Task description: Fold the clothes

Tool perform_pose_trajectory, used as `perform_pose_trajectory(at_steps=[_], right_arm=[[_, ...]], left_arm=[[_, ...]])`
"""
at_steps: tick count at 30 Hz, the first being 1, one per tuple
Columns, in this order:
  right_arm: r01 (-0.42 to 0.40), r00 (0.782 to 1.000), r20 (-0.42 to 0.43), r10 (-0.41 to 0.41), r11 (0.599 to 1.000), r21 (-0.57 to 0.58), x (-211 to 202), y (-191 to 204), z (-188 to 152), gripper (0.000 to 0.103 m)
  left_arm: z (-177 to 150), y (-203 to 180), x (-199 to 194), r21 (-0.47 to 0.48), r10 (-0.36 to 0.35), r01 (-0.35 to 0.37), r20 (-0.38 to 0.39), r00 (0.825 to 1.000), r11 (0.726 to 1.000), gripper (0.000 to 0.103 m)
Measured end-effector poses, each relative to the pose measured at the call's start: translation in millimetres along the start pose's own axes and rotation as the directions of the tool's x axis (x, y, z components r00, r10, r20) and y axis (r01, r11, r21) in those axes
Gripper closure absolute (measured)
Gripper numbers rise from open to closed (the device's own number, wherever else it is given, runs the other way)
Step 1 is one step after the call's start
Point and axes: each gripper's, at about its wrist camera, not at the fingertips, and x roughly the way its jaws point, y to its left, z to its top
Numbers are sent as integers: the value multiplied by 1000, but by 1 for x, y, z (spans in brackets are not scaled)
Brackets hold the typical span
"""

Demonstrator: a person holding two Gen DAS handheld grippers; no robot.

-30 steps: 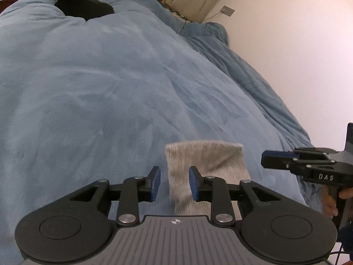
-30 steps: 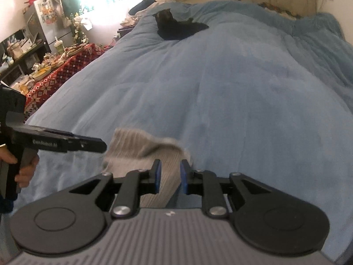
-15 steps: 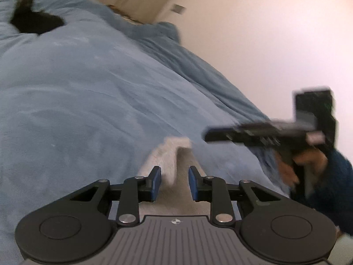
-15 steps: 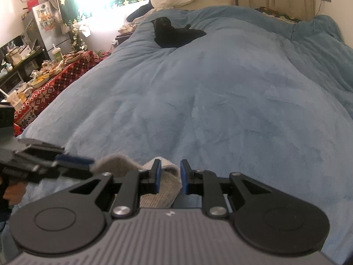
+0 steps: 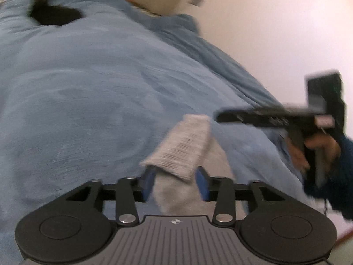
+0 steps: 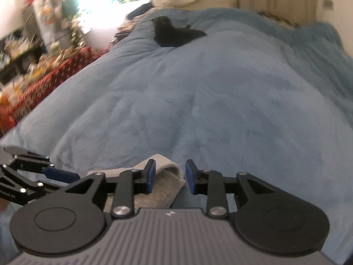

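A grey sock (image 5: 185, 145) is seen lying folded on the blue duvet (image 5: 92, 84), at the near edge of the bed, its ribbed cuff turned back over the rest of it. The left gripper (image 5: 175, 182) is held over the sock with its jaws apart — they have just been opening — and the fabric lies between the blue pads (image 5: 148, 182) without being pressed by them. The right gripper (image 6: 170, 176) is likewise parted, its jaws also just having opened; in its own view the sock (image 6: 163, 187) lies under and just inside the left pad, while bare duvet (image 6: 220, 101) is seen beneath the right one. No grip on the cloth is shown by either tool.

From the left wrist view the right gripper (image 5: 222, 118) is seen from the side, held by a hand (image 5: 317, 150) in a dark blue sleeve (image 5: 344, 176). Far up the bed a black shape (image 6: 174, 33) — too blurred to be named — rests on the duvet. A red patterned cloth (image 6: 44, 81) is visible beside the bed.
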Motion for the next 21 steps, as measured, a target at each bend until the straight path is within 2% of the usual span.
perform_pose_trajectory(at_steps=[1,4,7,9,11,14,15,16,18,21], right_arm=[[-6,1000,2,6,1000,14,2,-2,0,65],[11,1000,7,-11,1000,5,9,-4,-2,62],[-16,1000,-3,16,997,75,17,-13,-3,61],[-25,1000,4,25,992,124,22,-17,-4,61],[-29,1000,11,27,988,154,25,-20,-7,61],[-42,999,-21,46,987,154,37,-20,-11,61],[-47,998,-32,53,987,155,40,-20,-15,68],[-50,998,-38,57,987,153,42,-19,-18,79],[-49,999,-12,51,991,124,38,-14,-22,90],[-39,998,51,35,997,69,29,-2,-21,93]], left_arm=[[1,4,-1,-30,20,-19,23,1000,999,47],[3,17,4,-134,12,-7,40,999,991,46],[2,24,16,-208,1,7,38,999,978,46],[-1,19,25,-216,35,-29,24,999,976,50],[-5,15,31,-209,31,-24,29,999,978,63],[-12,12,36,-214,44,-37,28,999,976,73],[-14,12,37,-218,51,-44,25,998,975,76],[-16,13,37,-232,57,-49,26,998,971,81],[-17,12,35,-242,68,-57,37,997,968,86],[-16,7,29,-236,83,-64,75,994,970,92]])
